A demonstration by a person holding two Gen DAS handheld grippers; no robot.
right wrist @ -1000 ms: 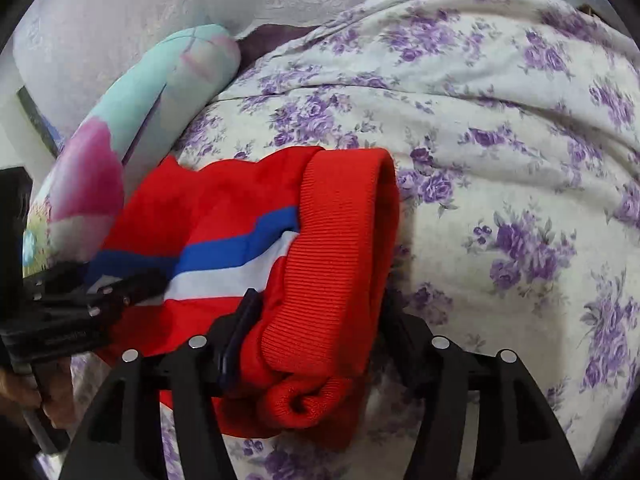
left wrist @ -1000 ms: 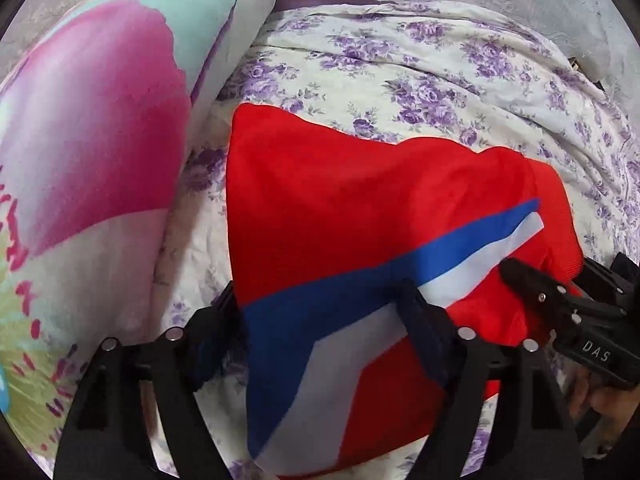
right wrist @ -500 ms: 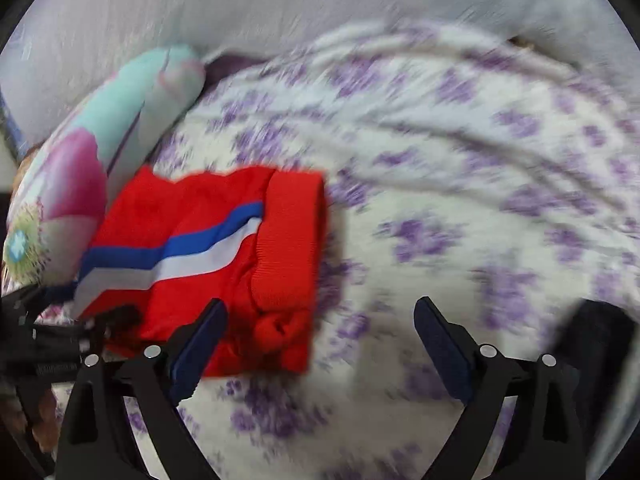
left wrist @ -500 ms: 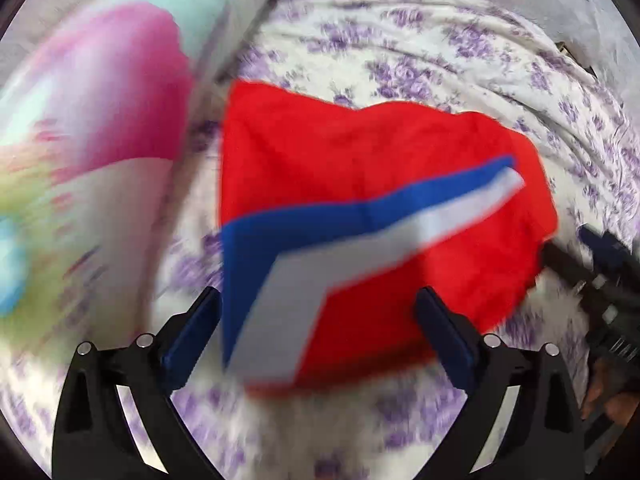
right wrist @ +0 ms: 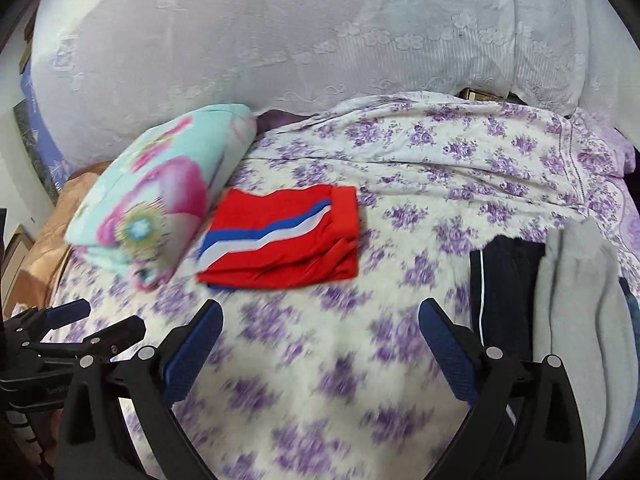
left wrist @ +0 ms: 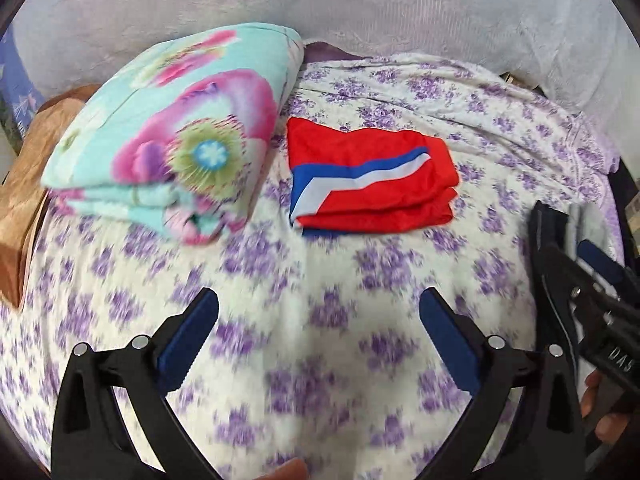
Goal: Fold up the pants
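Both claws, left (left wrist: 318,334) and right (right wrist: 320,344), gape, seemingly above the bedsheet (right wrist: 400,216).

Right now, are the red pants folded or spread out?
Folded. The red pants lie as a compact rectangle with stacked layers along the near edge, beside the floral blanket; both grippers open, clear.

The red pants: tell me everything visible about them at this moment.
The red pants lie folded into a compact, roughly rectangular stack on the purple-flowered bedsheet. A blue and white stripe bends across the top layer, and a ribbed red band runs along the right edge. The fabric looks smooth and knit, with several layers showing at the near edge. The folded floral blanket lies close on their left. Neither gripper touches them.
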